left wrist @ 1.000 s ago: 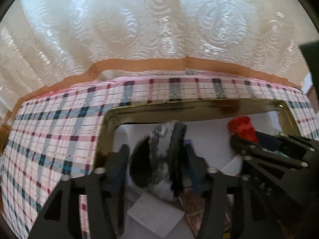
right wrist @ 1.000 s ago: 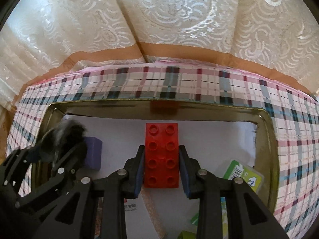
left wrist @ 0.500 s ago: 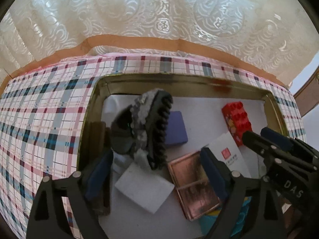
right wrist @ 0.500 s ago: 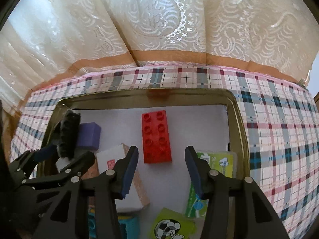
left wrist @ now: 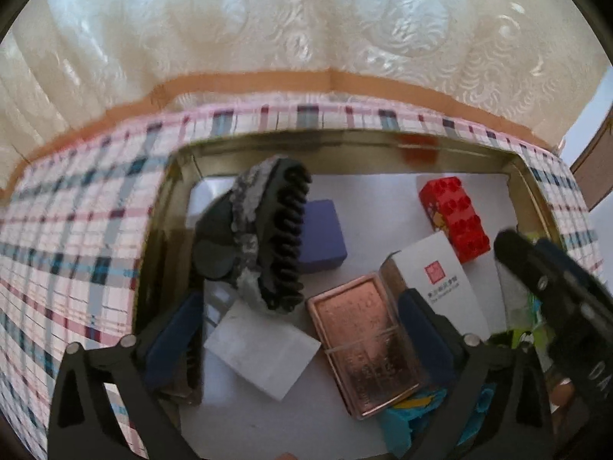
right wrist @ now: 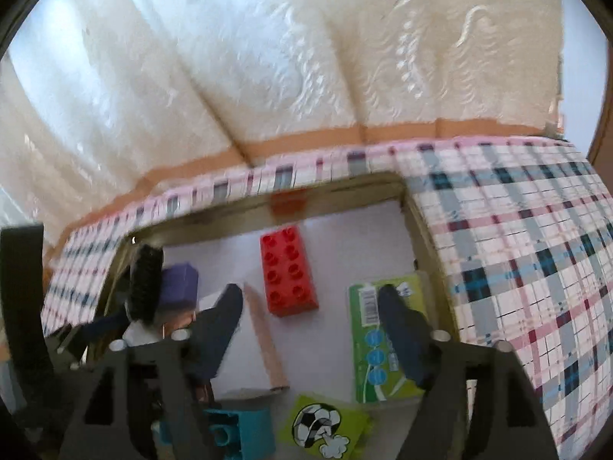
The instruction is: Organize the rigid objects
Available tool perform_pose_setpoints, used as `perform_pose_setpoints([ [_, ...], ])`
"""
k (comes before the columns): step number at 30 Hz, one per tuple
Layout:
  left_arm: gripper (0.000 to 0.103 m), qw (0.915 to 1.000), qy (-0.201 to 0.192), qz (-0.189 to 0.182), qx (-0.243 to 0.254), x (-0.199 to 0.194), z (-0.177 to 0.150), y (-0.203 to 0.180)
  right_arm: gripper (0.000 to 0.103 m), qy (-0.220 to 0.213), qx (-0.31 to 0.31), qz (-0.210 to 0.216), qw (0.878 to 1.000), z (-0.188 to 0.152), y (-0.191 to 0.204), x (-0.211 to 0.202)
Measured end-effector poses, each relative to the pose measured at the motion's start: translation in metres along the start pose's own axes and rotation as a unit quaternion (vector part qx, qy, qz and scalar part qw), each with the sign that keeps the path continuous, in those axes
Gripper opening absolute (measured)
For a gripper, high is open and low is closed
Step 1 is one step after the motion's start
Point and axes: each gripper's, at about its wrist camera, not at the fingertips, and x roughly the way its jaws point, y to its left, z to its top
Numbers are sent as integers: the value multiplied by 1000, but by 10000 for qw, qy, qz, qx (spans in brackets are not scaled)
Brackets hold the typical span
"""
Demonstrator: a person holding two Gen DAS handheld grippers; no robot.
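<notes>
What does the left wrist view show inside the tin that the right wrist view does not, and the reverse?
Only the left wrist view shows the copper case face-on and the white block in front of the brush. Only the right wrist view shows the green box, the football card and the teal brick clearly. Both show the tin, the red brick, the purple block and the brush. Nothing sits between either gripper's opening fingers.

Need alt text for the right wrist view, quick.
The right gripper, jaws opening and empty, hangs over a metal tin on a plaid cloth. A red brick lies flat inside, near a green packet and a black brush.
</notes>
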Motion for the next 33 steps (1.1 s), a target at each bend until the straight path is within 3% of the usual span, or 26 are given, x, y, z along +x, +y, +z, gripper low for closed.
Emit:
perform_pose_setpoints([
  [5,103,9953,-954,142,78,-22,-13,-3,76,-621,288,387,9969,-15,-6,-13],
  [9,103,9855,-1675,267,6,-36,-25,-1,76,-1187,402,508,9908,-25,-9,-25],
  [14,103,9757,-2145,456,35,-44,-32,-3,76,-1661,167,352,9853,-29,-2,-35],
  [23,103,9619,-2694,426,-200,-61,-57,8,76,-2274,-79,10,9738,-45,1,-56],
  [30,103,9564,-2853,564,-265,-68,-74,12,77,-2483,-326,-309,9676,-58,7,-67],
  [33,103,9500,-3038,578,-433,-75,-82,18,77,-2596,-338,-321,9646,-65,8,-74],
])
